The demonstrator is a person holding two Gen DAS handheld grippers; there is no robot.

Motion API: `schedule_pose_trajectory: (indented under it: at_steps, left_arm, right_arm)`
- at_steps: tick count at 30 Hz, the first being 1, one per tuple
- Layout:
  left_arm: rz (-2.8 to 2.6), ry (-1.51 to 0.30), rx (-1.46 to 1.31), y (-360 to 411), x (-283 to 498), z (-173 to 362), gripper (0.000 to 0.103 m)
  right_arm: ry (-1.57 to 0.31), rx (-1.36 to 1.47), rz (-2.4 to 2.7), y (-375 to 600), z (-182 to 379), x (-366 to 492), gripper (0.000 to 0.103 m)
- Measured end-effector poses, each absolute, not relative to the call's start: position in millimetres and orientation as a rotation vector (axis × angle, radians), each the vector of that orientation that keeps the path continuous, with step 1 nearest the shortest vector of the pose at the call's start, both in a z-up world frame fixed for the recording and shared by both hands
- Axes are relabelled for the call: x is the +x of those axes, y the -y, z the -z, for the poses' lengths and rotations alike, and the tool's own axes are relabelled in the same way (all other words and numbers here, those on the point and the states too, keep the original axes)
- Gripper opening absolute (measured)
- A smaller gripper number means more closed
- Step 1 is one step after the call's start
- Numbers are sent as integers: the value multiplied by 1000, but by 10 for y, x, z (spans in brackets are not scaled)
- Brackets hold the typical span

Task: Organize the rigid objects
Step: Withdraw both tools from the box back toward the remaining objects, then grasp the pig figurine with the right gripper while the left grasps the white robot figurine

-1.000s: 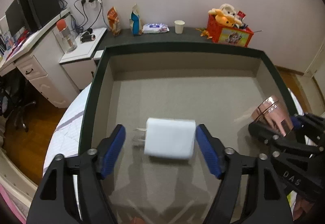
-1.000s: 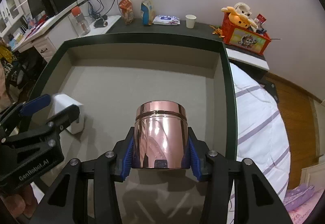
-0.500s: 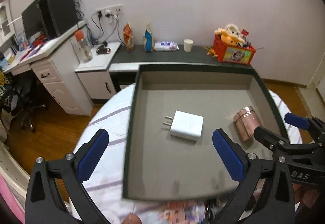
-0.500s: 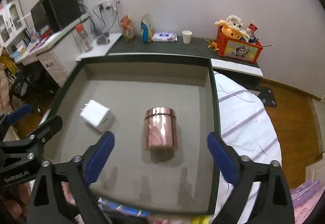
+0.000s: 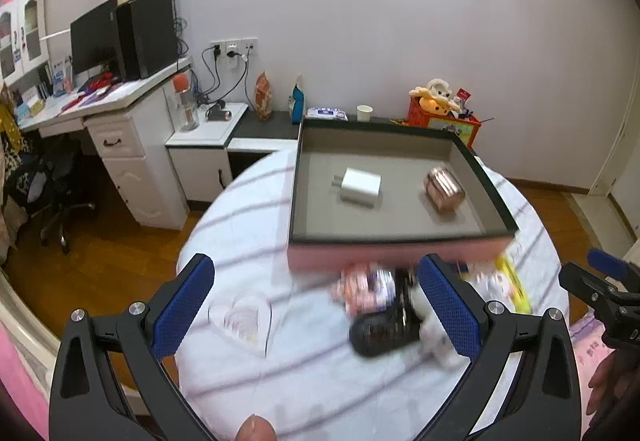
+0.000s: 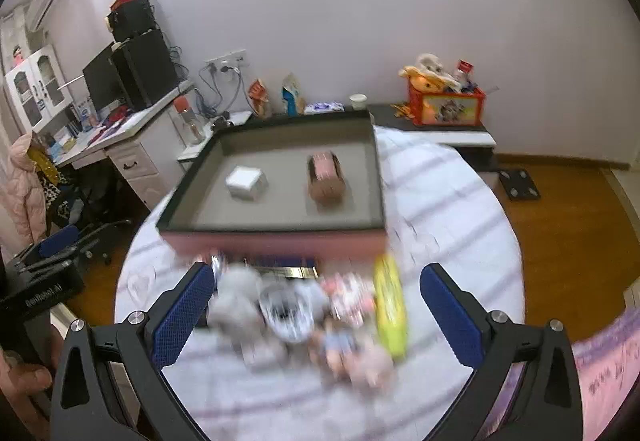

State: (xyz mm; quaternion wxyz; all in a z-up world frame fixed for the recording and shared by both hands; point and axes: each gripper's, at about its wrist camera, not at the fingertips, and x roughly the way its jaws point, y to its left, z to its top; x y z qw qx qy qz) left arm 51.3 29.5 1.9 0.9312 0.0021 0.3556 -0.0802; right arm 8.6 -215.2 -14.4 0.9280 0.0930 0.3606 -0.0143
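A dark-rimmed tray [image 5: 496, 201] [image 6: 378, 177] sits on the round table. In it lie a white charger [image 5: 360, 187] [image 6: 246, 183] and a rose-gold tin [image 5: 444, 189] [image 6: 326, 179] on its side. My left gripper [image 5: 316, 301] is open and empty, above the table in front of the tray. My right gripper [image 6: 316, 301] is open and empty, over a blurred pile of small items [image 6: 304, 309]. A black object [image 5: 384, 329] and a clear heart-shaped dish [image 5: 242, 317] lie near the left gripper.
A yellow item [image 6: 390, 305] lies right of the pile. A white desk [image 5: 116, 129] with a monitor stands at the left, a low dark shelf [image 6: 436, 125] with a toy crate behind the table. An office chair [image 5: 52, 193] is on the wooden floor.
Both grippers have let go, opened wide and pulled back and up from the tray. The charger and tin stay in the tray. The item pile has come into view.
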Motion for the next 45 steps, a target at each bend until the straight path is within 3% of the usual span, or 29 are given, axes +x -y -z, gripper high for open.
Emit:
schedule_pose_trajectory:
  at_steps: [13,29,37,43,45]
  left_arm:
    - [158,-770,5,-271,-217,308,103]
    - [190,-813,21,-67,-32,492,103]
    - [227,-841,30,175,144,598,103]
    - [217,-860,32,206,233,661,103]
    - [213,-867,33,204,260,680,103]
  right_arm:
    - [-808,219,71,2167,561,-574,103]
    - [-868,174,59,2248,863,-327,103]
    - [-892,84,-1,2277,1011,20,86]
    - [-927,10,-76,2216,1094,155,57]
    - [-932,-7,-103,2180,1069,131,53]
